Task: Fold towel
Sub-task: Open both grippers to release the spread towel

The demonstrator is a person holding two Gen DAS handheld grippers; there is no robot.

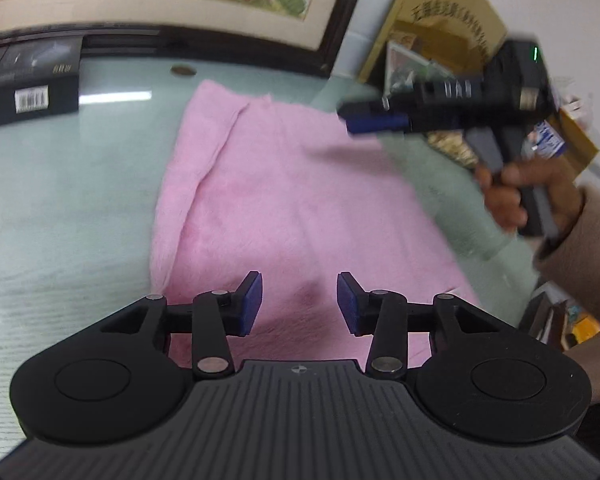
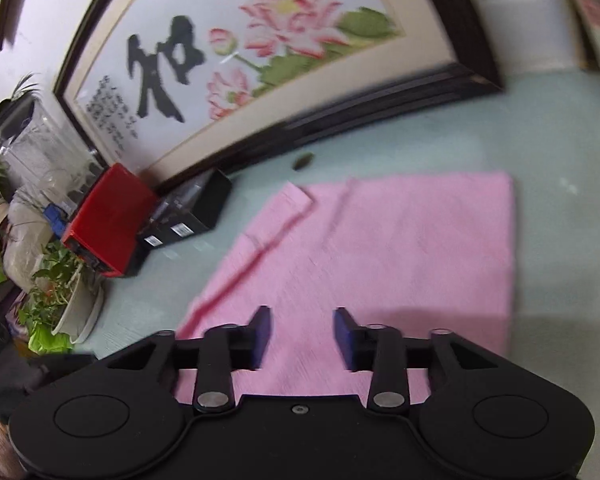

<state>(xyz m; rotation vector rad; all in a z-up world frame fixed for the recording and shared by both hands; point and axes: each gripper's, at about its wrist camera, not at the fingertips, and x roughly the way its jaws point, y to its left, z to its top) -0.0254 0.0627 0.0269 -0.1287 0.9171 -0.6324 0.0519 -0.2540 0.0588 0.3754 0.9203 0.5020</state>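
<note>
A pink towel [image 1: 292, 200] lies flat on the pale green tabletop [image 1: 60, 200], with a folded ridge along its left side. My left gripper [image 1: 299, 304] hovers over the towel's near edge, jaws apart, nothing between the blue pads. In the left wrist view my right gripper [image 1: 374, 118] is blurred above the towel's far right part, held by a hand [image 1: 508, 196]. In the right wrist view the towel [image 2: 380, 248] fills the middle, and my right gripper [image 2: 302, 338] stands open above its near part with nothing held.
A large framed flower picture [image 2: 260, 60] leans against the wall behind the table. Black boxes [image 1: 32, 80] sit at the back left, with a red box [image 2: 108, 220] and potted plants [image 2: 60, 280] beyond. Books and a gold plaque [image 1: 452, 24] crowd the right side.
</note>
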